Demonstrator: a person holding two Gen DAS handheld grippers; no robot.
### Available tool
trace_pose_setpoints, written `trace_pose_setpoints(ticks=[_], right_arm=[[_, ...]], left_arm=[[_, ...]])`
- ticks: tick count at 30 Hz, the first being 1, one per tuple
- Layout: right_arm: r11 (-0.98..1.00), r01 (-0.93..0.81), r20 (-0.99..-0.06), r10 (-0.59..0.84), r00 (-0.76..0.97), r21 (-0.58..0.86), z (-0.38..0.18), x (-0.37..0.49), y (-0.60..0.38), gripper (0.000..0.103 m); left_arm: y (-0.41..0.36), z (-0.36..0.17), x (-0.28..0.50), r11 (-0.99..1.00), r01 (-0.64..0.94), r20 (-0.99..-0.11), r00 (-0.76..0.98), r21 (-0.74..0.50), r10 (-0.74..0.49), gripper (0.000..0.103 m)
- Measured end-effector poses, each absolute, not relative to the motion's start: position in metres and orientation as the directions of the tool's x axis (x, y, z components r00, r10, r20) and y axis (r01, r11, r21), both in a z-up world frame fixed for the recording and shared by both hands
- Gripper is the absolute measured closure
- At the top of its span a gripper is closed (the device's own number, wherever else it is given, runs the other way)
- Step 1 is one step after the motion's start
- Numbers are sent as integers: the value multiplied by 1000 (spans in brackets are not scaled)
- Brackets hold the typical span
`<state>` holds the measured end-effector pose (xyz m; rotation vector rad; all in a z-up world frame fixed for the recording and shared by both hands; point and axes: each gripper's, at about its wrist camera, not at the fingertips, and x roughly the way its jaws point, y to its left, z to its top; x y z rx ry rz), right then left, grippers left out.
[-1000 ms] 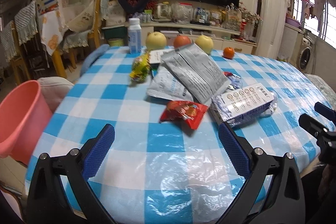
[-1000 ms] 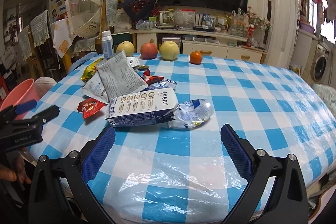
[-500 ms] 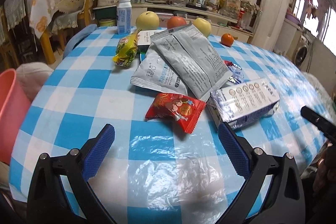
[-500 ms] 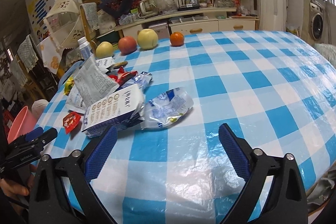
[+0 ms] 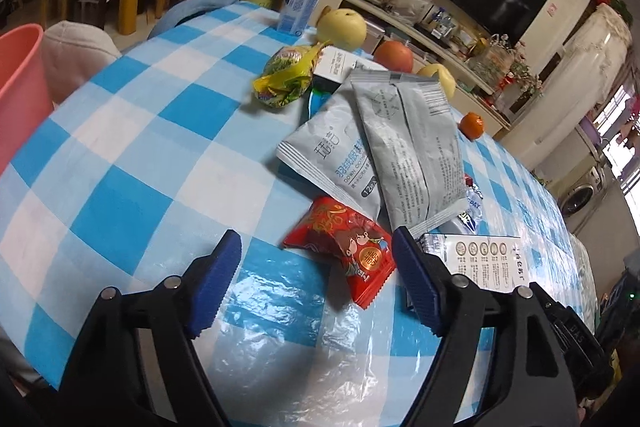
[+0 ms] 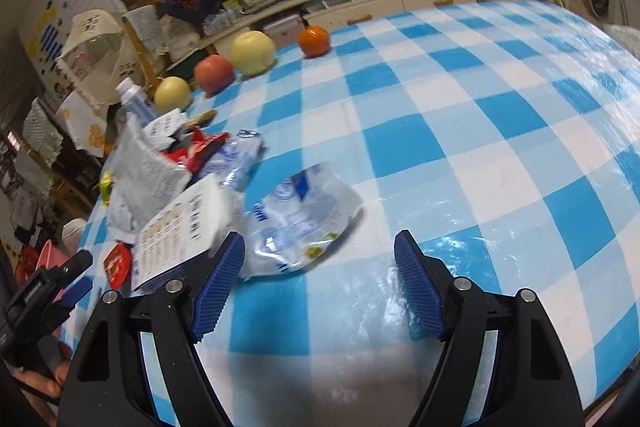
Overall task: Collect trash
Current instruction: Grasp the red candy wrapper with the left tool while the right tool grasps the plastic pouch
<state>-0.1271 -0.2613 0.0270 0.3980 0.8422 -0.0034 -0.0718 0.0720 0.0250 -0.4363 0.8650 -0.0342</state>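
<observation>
Two tongs, left (image 5: 316, 283) and right (image 6: 318, 283), have just been closing, both empty; red wrapper (image 5: 344, 247) looks light, crinkly; I would pinch its middle.

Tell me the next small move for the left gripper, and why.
Probably ease the left gripper forward and down so its fingers straddle the red candy wrapper. Its jaws have just been closing but nothing is pinched yet; the wrapper lies flat on the tablecloth, just ahead of the gap, nearer the right-hand finger.
</observation>
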Motion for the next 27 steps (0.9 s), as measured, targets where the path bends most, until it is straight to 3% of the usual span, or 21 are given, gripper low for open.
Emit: trace_pose_setpoints(ticks=[7,13,15,19,22,27], right_arm=[[934,154,-757,156,634,321,15,-102,-256,25],[960,99,-768,144,625,261,14,-87,-234,18],[972,77,-776,130,618,224,13,-83,-224,13],[977,56,-780,128,613,204,12,-79,-218,13],[981,36,-784,128,608,188,12,-78,-217,13],[996,76,-809,-2,587,53,10,-78,-221,13]], left_arm=[[56,13,-59,923,-156,-760,623,-353,-185,25],[47,11,-49,951,-143,-763,635,-274,-124,26],[44,11,-49,963,-138,-761,642,-230,-90,31],[50,11,-49,975,-103,-752,654,-194,-81,37],[50,8,-49,994,-56,-765,643,-92,-35,46],[56,6,-55,999,8,-768,640,34,21,46]])
